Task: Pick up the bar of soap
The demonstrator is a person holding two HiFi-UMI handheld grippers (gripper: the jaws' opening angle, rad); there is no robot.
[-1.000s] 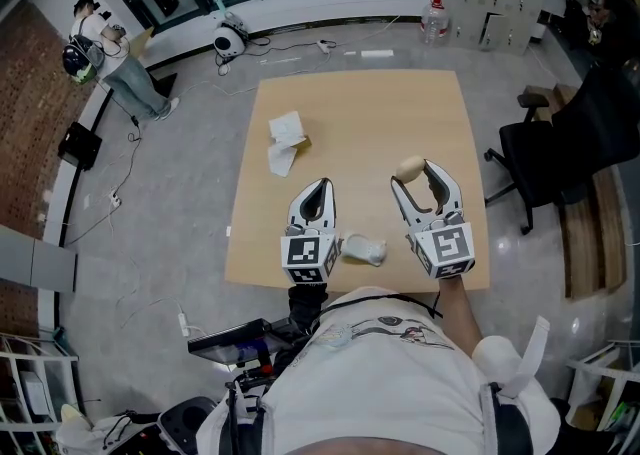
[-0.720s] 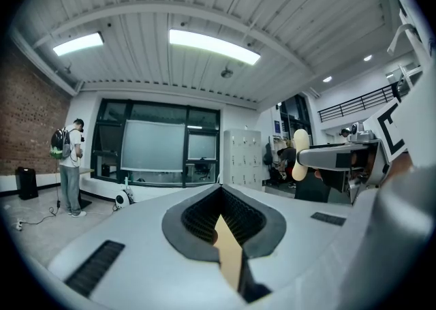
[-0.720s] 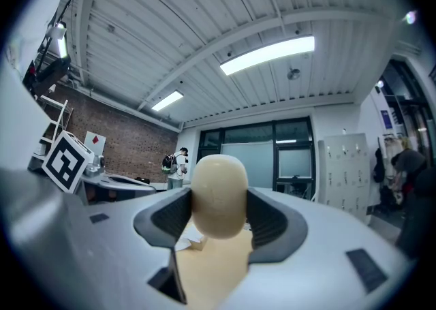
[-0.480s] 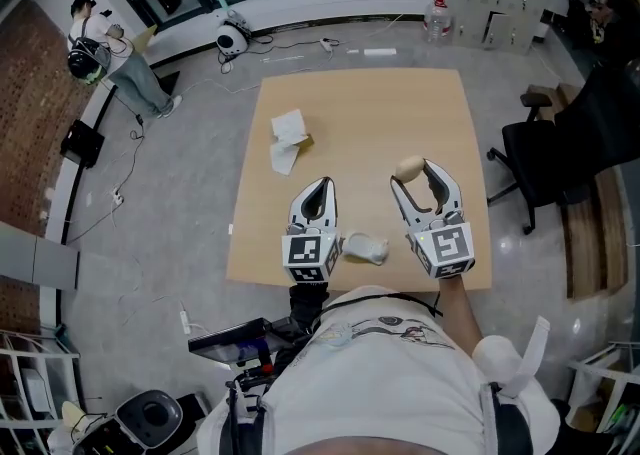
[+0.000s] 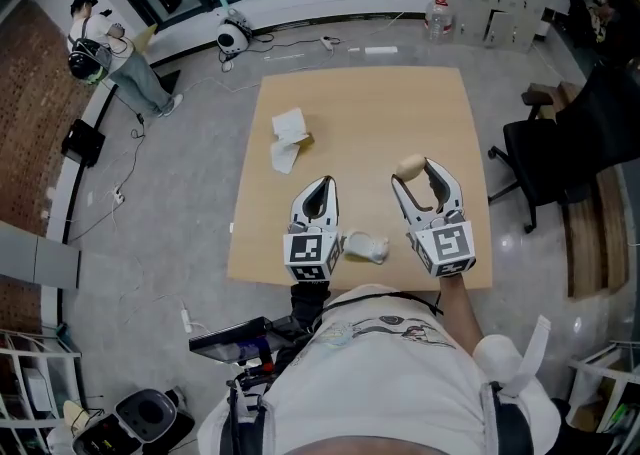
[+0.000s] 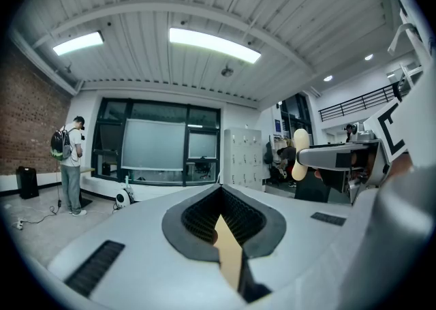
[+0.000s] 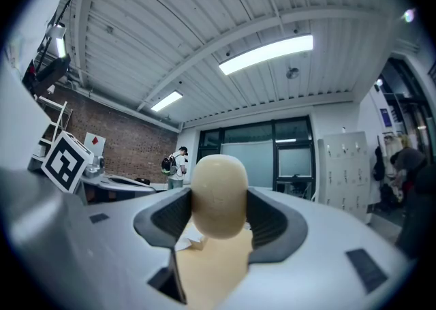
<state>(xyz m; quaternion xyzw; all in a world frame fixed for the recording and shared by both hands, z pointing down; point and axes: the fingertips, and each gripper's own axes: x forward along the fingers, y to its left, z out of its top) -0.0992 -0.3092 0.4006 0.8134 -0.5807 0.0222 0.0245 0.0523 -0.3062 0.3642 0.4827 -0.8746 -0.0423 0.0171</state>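
In the head view, your right gripper [image 5: 421, 175] pinches the bar of soap [image 5: 409, 167] at its tips, apparently clear of the table [image 5: 360, 103] — the pick looks done. Your left gripper [image 5: 319, 191] idles beside a crumpled white wrapper [image 5: 365, 248].

In the left gripper view, the jaws meet with nothing between them.

In the right gripper view, the 2 jaws are clamped on the soap's flanks and its rounded end pokes past them — a shallow hold, so squeeze evenly.
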